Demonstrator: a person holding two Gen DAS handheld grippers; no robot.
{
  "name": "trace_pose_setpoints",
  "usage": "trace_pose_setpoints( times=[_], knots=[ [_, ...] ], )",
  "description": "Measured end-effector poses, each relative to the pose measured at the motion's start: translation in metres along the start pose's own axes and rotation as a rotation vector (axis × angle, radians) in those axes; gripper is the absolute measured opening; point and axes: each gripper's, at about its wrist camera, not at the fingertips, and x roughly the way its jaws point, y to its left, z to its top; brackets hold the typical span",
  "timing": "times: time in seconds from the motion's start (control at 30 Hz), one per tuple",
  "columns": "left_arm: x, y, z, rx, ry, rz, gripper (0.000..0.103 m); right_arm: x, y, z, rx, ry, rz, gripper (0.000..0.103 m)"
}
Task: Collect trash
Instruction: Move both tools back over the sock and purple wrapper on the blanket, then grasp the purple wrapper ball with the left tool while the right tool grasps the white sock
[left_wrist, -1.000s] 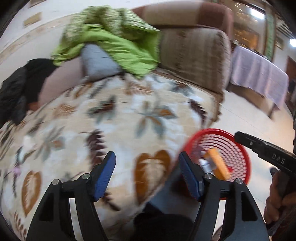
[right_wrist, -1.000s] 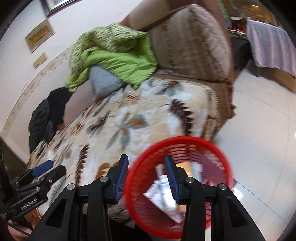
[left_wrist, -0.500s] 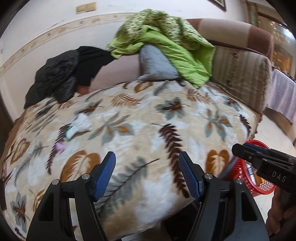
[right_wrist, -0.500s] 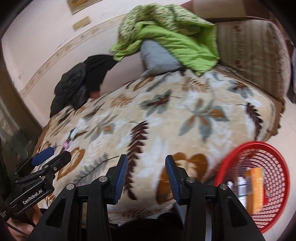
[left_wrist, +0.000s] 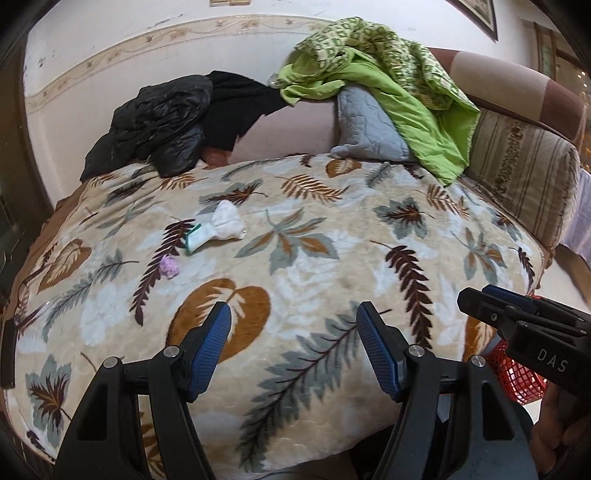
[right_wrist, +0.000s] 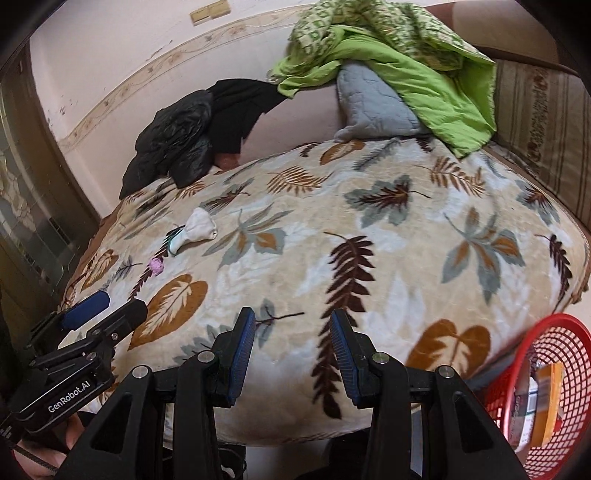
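Observation:
A crumpled white wrapper with a green end (left_wrist: 218, 229) (right_wrist: 195, 230) lies on the leaf-patterned blanket (left_wrist: 314, 266), far left of centre. A small purple scrap (left_wrist: 169, 266) (right_wrist: 156, 266) sits just in front of it. My left gripper (left_wrist: 293, 349) hovers open over the blanket's near edge, nothing between its blue pads. My right gripper (right_wrist: 291, 349) is also open and empty, to the right of the left one. A red mesh basket (right_wrist: 554, 387) holding an orange packet and other wrappers stands on the floor at the right; only its rim (left_wrist: 517, 376) shows in the left wrist view.
A black jacket (left_wrist: 162, 122) lies at the back left, a grey cushion (left_wrist: 365, 127) and a green quilt (left_wrist: 399, 85) at the back right. A striped sofa arm (left_wrist: 524, 177) bounds the right side. A dark door frame stands at the left.
Both views have swung left, away from the red basket and across the blanket. The white wrapper and purple scrap have come into sight. Neither gripper's gap has changed.

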Motion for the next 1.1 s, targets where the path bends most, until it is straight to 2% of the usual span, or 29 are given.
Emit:
trace_pose_setpoints(
  times=[0.23, 0.47, 0.57, 0.67, 0.77, 0.83, 0.9, 0.97, 1.03, 1.1],
  knots=[
    [0.020, 0.033, 0.002, -0.077, 0.034, 0.003, 0.069, 0.017, 0.016, 0.006, -0.023, 0.020, 0.011, 0.045],
    [0.054, 0.132, 0.015, -0.290, 0.039, 0.089, 0.069, 0.038, 0.033, 0.011, -0.063, 0.042, 0.042, 0.045],
    [0.083, 0.173, 0.024, -0.406, 0.076, 0.054, 0.069, 0.050, 0.039, 0.019, -0.064, 0.055, 0.067, 0.045],
    [0.117, 0.197, 0.028, -0.468, 0.126, 0.039, 0.066, 0.061, 0.047, 0.029, -0.068, 0.060, 0.088, 0.045],
    [0.146, 0.203, 0.026, -0.473, 0.161, 0.050, 0.063, 0.072, 0.056, 0.038, -0.081, 0.064, 0.107, 0.046],
    [0.164, 0.203, 0.024, -0.464, 0.189, 0.037, 0.054, 0.083, 0.062, 0.048, -0.089, 0.069, 0.116, 0.046],
    [0.177, 0.199, 0.023, -0.443, 0.210, 0.038, 0.051, 0.097, 0.070, 0.059, -0.083, 0.078, 0.138, 0.047],
    [0.183, 0.194, 0.026, -0.394, 0.201, 0.070, 0.048, 0.109, 0.077, 0.068, -0.080, 0.087, 0.159, 0.047],
    [0.188, 0.192, 0.028, -0.366, 0.202, 0.087, 0.027, 0.124, 0.087, 0.080, -0.087, 0.085, 0.179, 0.049],
    [0.188, 0.192, 0.028, -0.356, 0.199, 0.099, 0.025, 0.141, 0.100, 0.089, -0.107, 0.088, 0.185, 0.056]
  ],
)
